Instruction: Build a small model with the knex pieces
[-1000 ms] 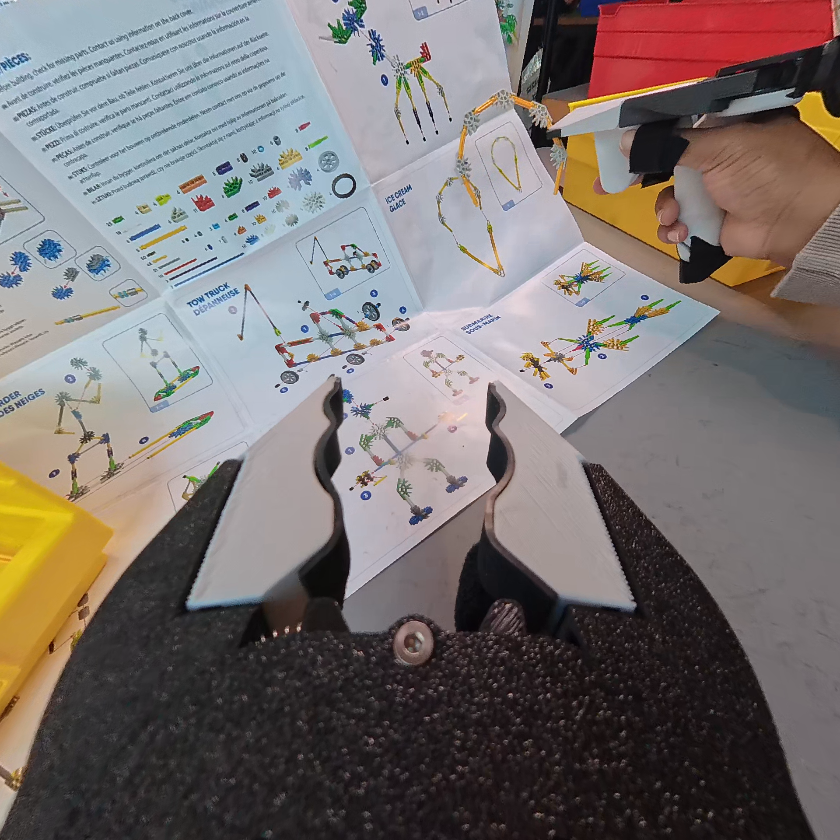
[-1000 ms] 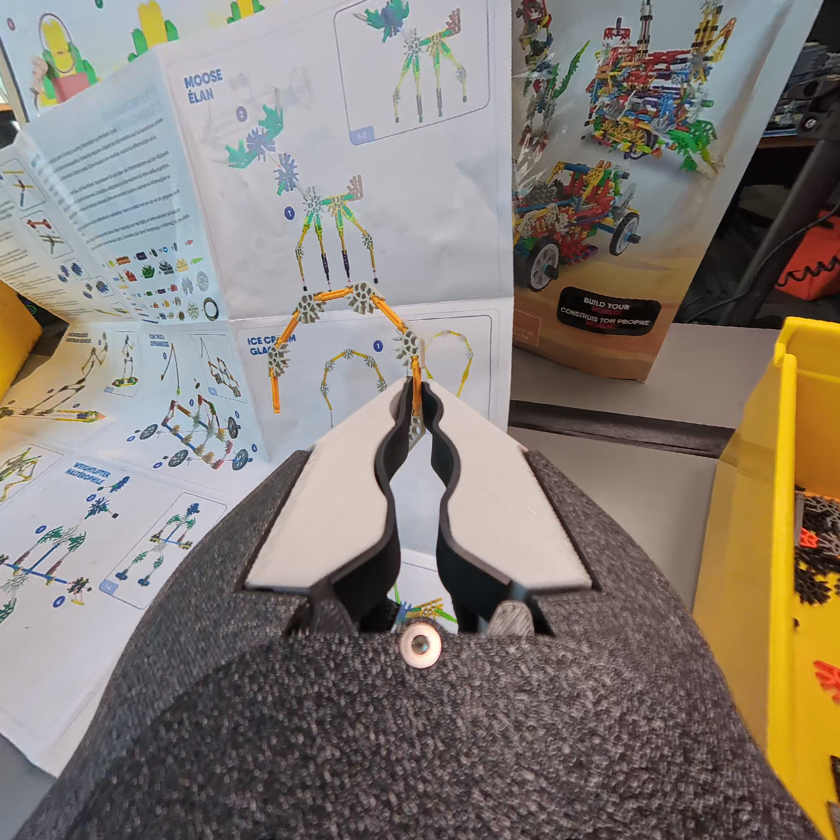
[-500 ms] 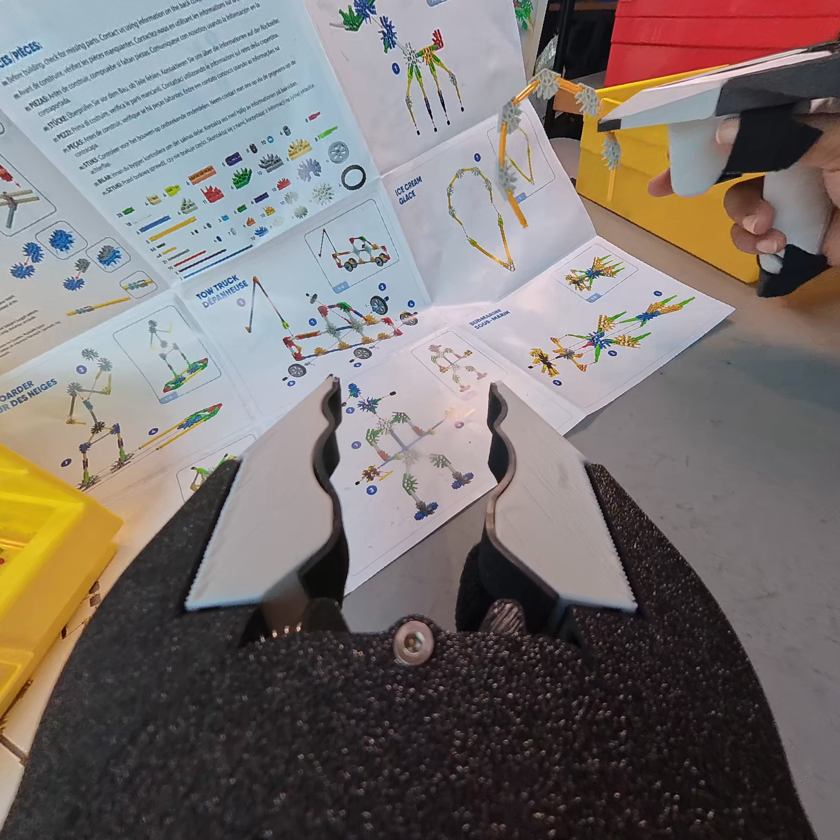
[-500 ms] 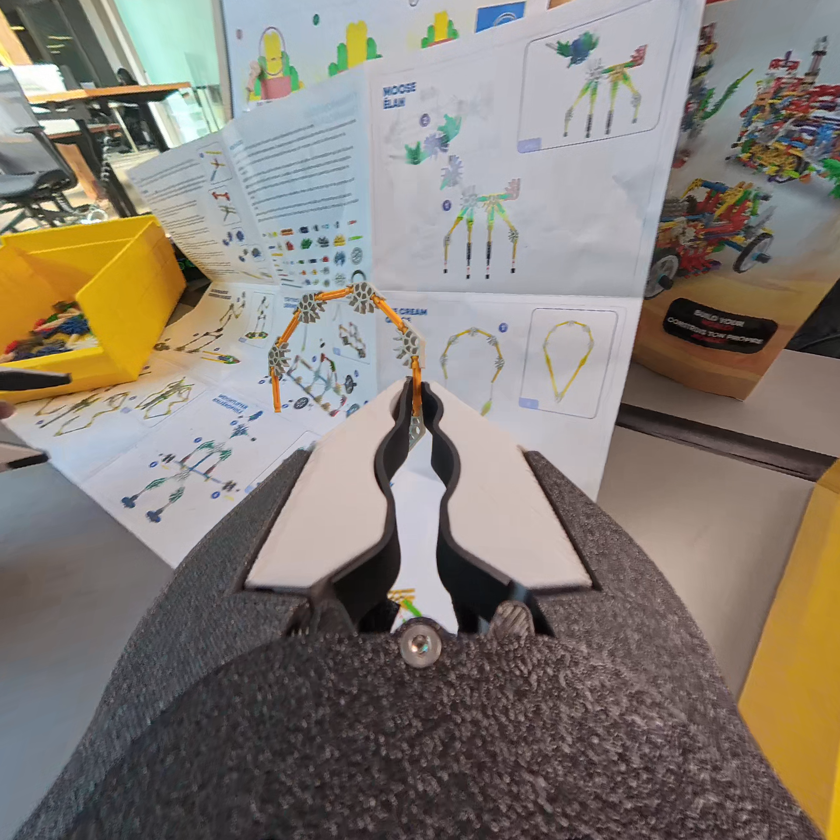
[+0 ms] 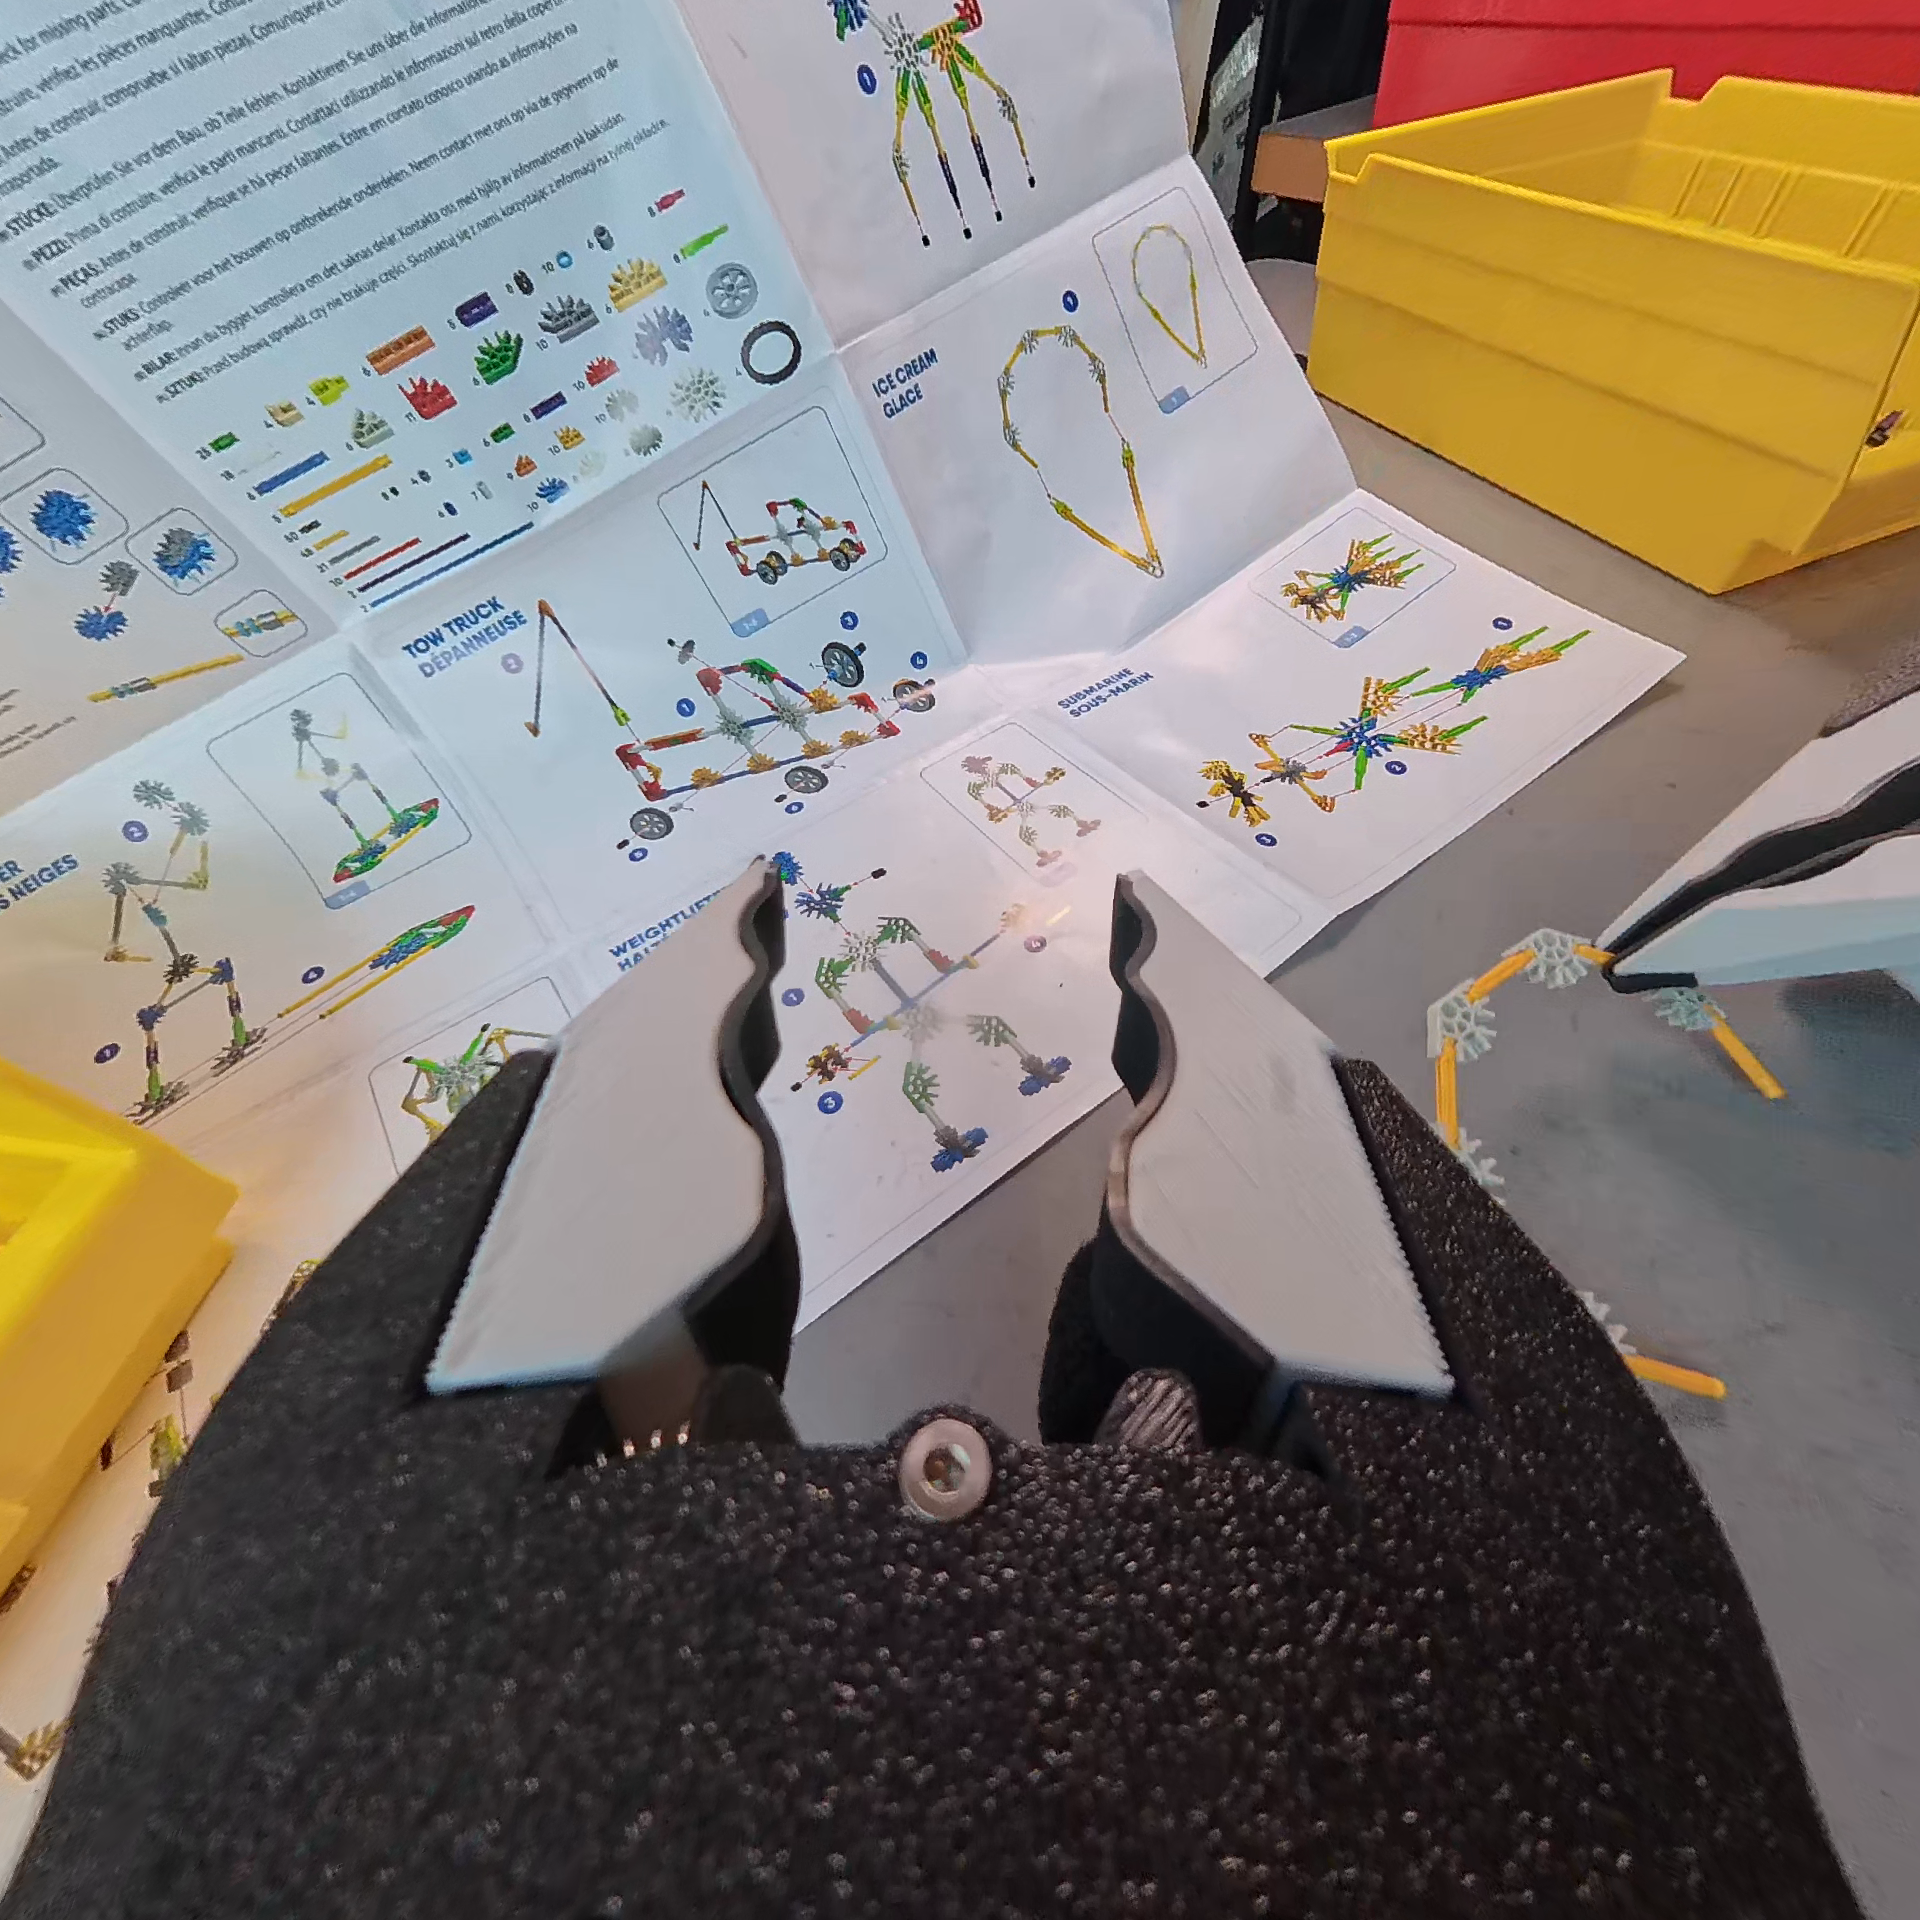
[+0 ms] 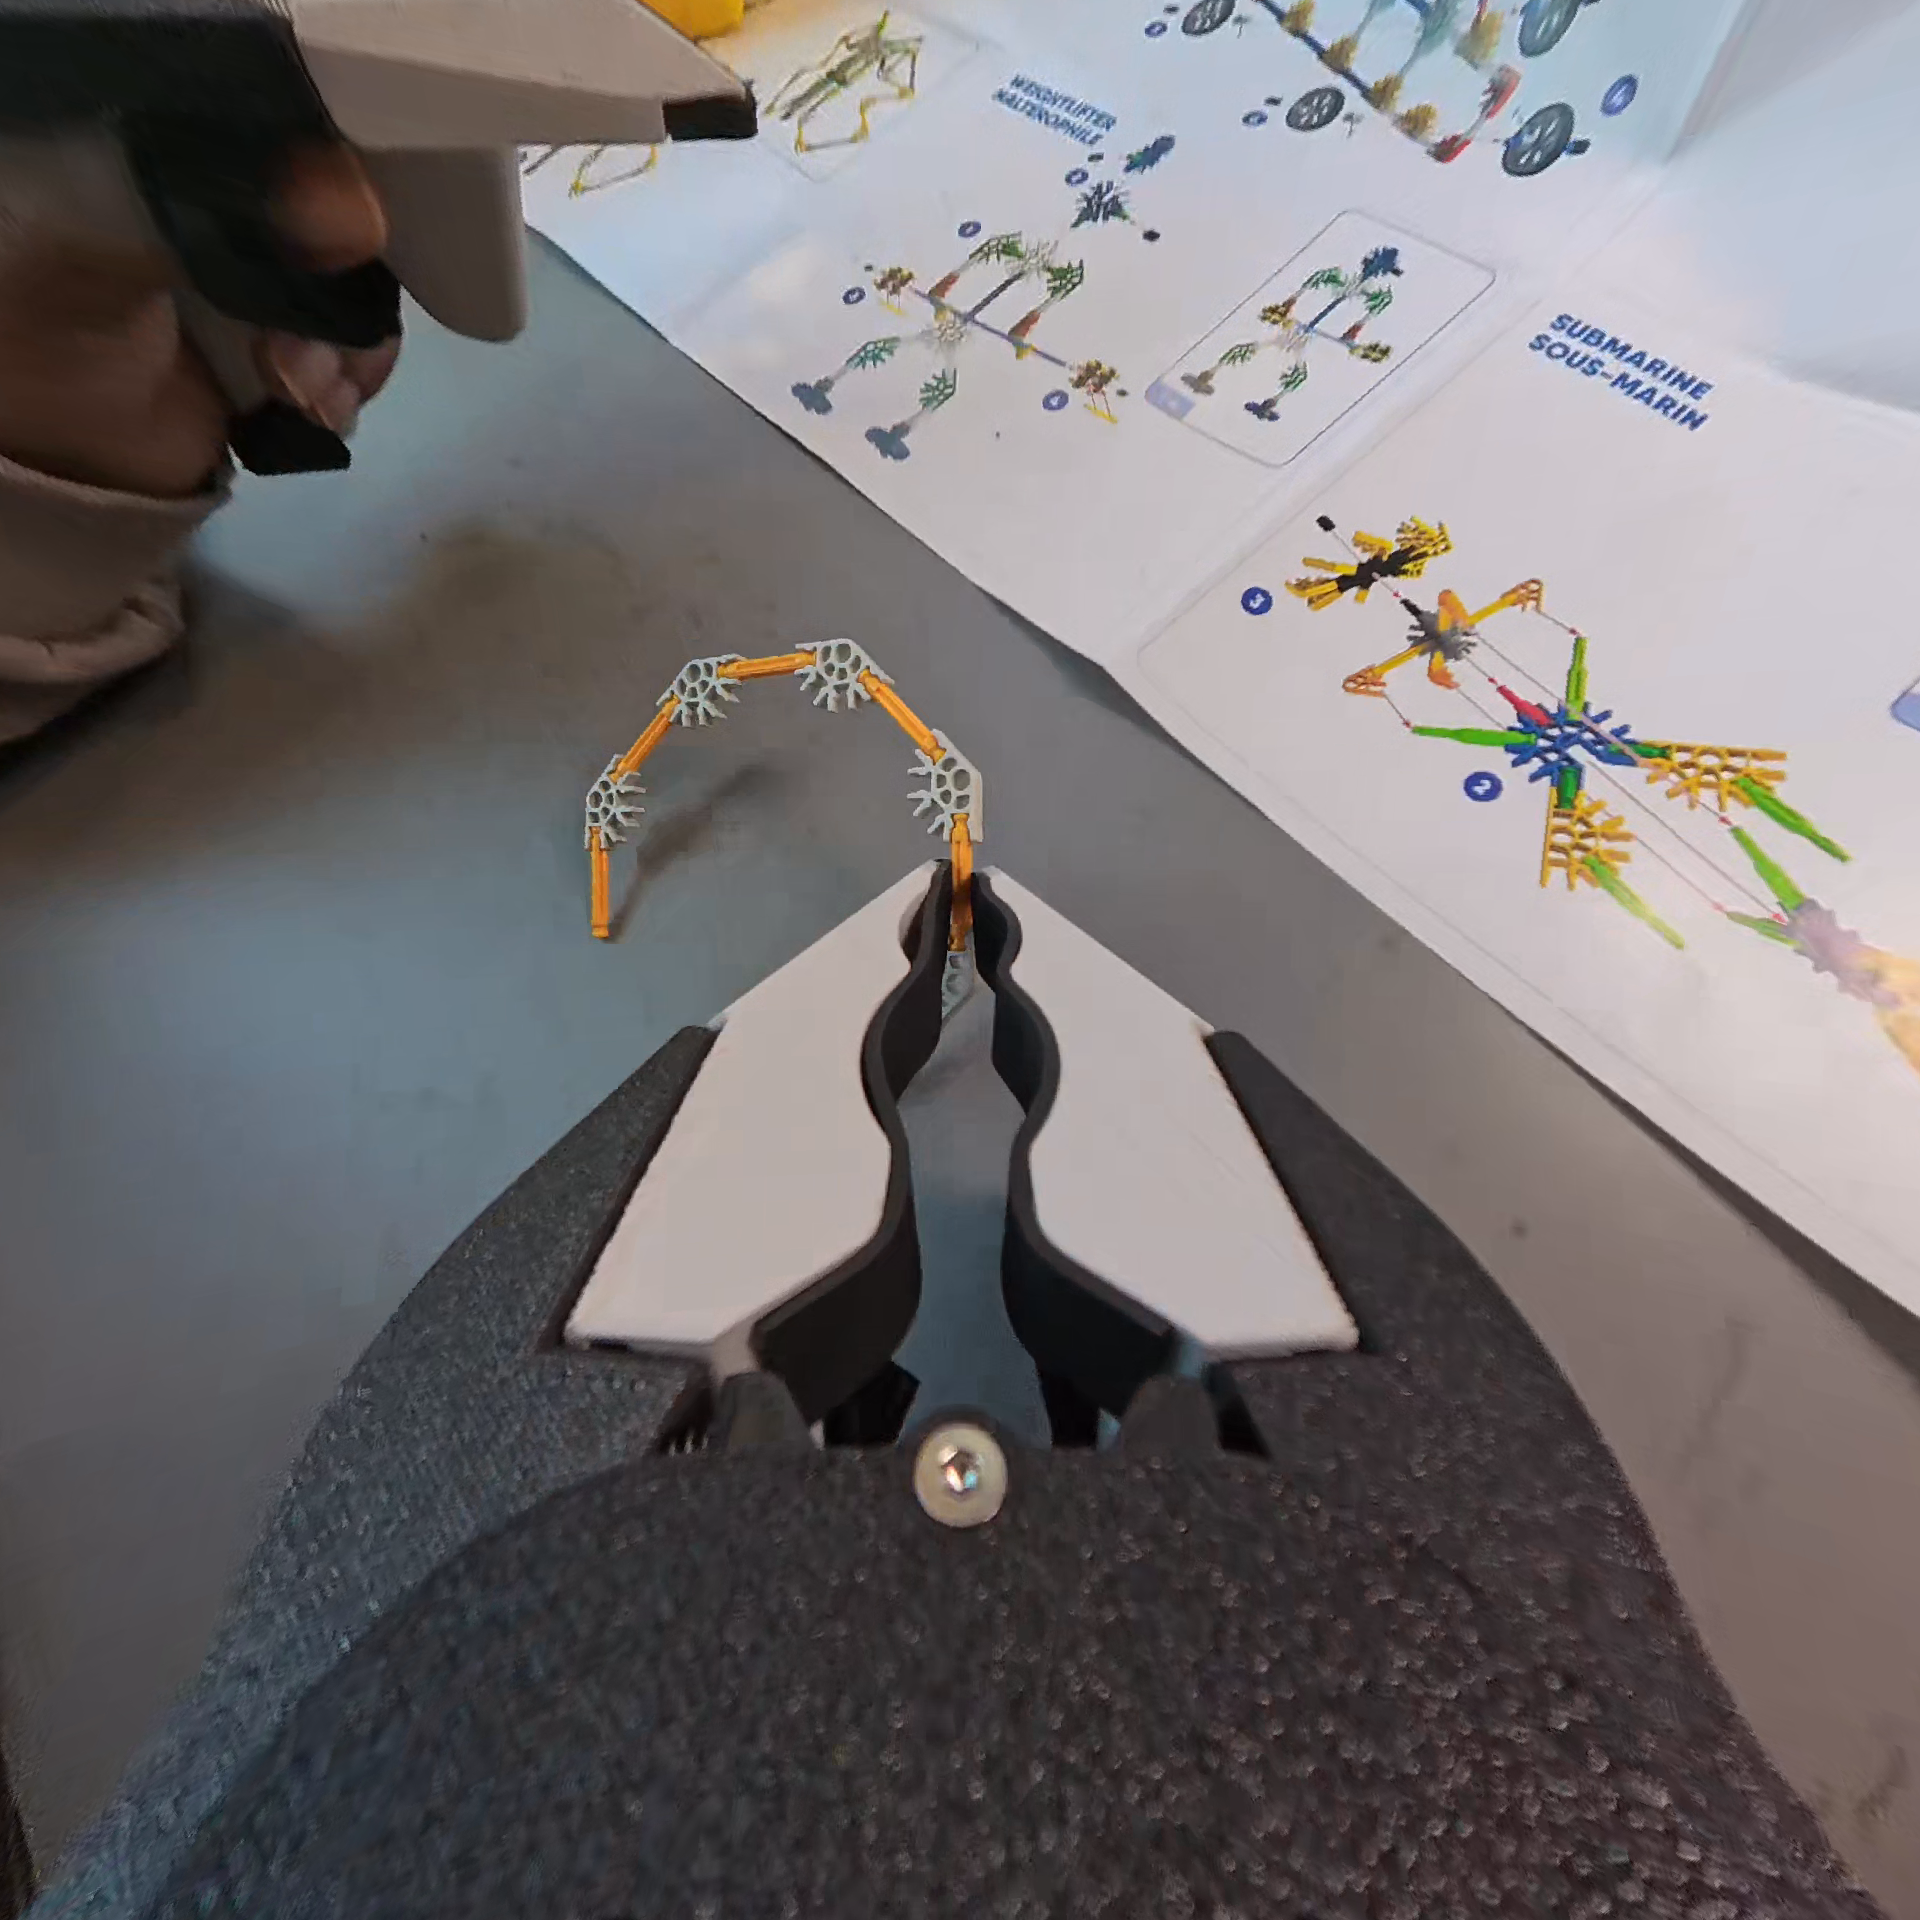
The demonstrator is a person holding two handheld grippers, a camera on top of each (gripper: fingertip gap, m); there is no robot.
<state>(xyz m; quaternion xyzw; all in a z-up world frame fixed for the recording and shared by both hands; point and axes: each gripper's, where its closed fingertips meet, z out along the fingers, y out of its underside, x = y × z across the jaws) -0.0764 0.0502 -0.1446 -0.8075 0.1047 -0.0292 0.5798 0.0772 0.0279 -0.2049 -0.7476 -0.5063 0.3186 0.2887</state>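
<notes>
My right gripper (image 6: 958, 883) is shut on one end rod of an arch-shaped chain of orange rods and grey snowflake connectors (image 6: 790, 717). The chain's free end touches or nearly touches the grey table (image 6: 312, 1039). In the left wrist view the same chain (image 5: 1465, 1023) hangs from the right gripper's fingers (image 5: 1766, 914) at the right edge. My left gripper (image 5: 945, 894) is open and empty, held above the unfolded instruction sheet (image 5: 727, 520). The left gripper also shows at the top left of the right wrist view (image 6: 499, 83), held by a hand.
A yellow bin (image 5: 1621, 343) stands at the back right with a red bin (image 5: 1662, 42) behind it. Another yellow bin (image 5: 73, 1247) sits at the left edge. The instruction sheet (image 6: 1455, 520) covers the table's far side in the right wrist view.
My right gripper has swung down from in front of the upright sheet to low over the table, carrying the chain. The left gripper has stayed open over the sheet.
</notes>
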